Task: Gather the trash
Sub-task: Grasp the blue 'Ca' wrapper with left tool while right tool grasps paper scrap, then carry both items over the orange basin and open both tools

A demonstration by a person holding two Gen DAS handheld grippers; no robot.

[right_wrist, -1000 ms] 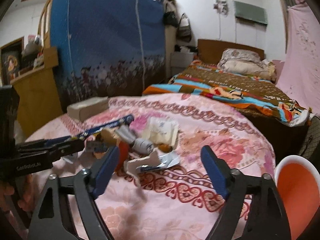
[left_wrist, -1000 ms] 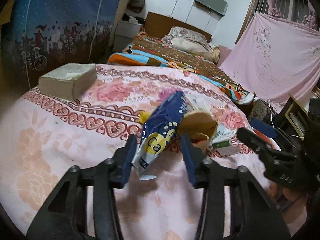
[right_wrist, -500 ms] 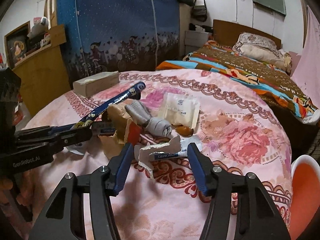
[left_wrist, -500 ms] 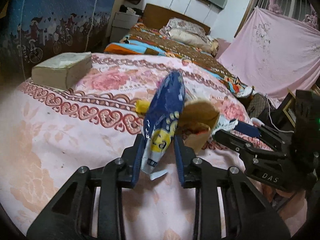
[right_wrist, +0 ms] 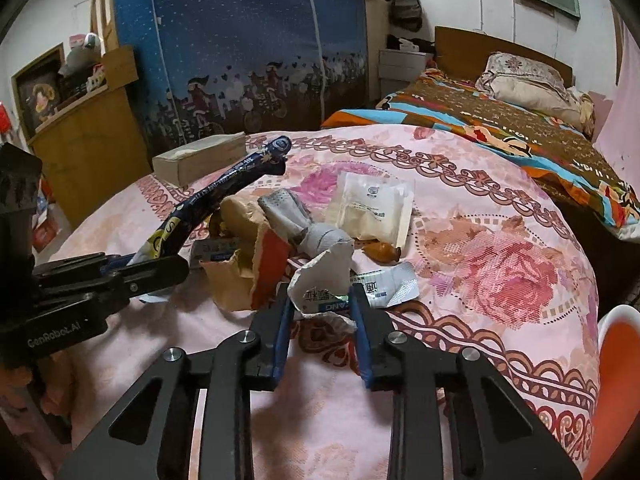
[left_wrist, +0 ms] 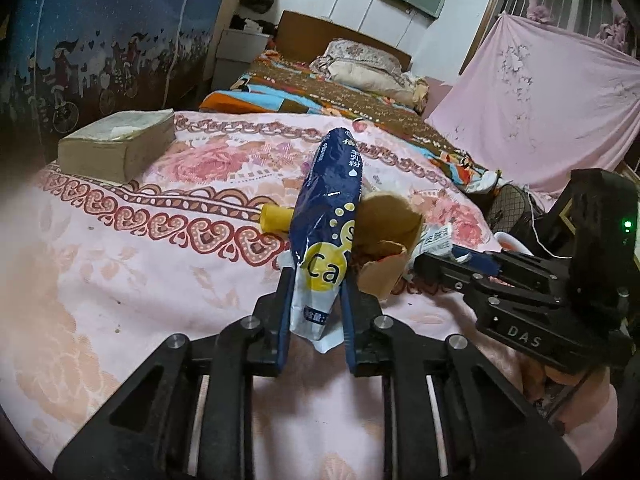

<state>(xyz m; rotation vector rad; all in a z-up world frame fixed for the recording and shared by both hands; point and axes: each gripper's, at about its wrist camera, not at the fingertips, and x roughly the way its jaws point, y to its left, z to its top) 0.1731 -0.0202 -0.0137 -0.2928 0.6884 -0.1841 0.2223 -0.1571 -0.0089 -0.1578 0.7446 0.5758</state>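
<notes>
A heap of trash lies on the pink flowered tablecloth [left_wrist: 120, 272]. My left gripper [left_wrist: 316, 280] is shut on a blue milk-powder sachet [left_wrist: 328, 224] marked "Ca"; the sachet sticks up over the heap and shows in the right wrist view [right_wrist: 224, 188]. My right gripper [right_wrist: 320, 304] is shut on a crumpled white paper wrapper [right_wrist: 324, 280]. Beside them lie a torn brown paper bag [right_wrist: 240, 256], a grey crumpled piece [right_wrist: 296, 216], a white pouch [right_wrist: 372, 208] and a yellow tube [left_wrist: 276, 218].
A tissue box [left_wrist: 120, 148] stands at the table's far left. An orange bin with a white rim [right_wrist: 616, 380] sits below the table's right edge. A bed [right_wrist: 500, 92] lies behind the table, with a blue patterned screen [right_wrist: 240, 40] to its left.
Both grippers have closed: the left onto the blue sachet, the right onto the white wrapper. The right gripper has moved in toward the heap.
</notes>
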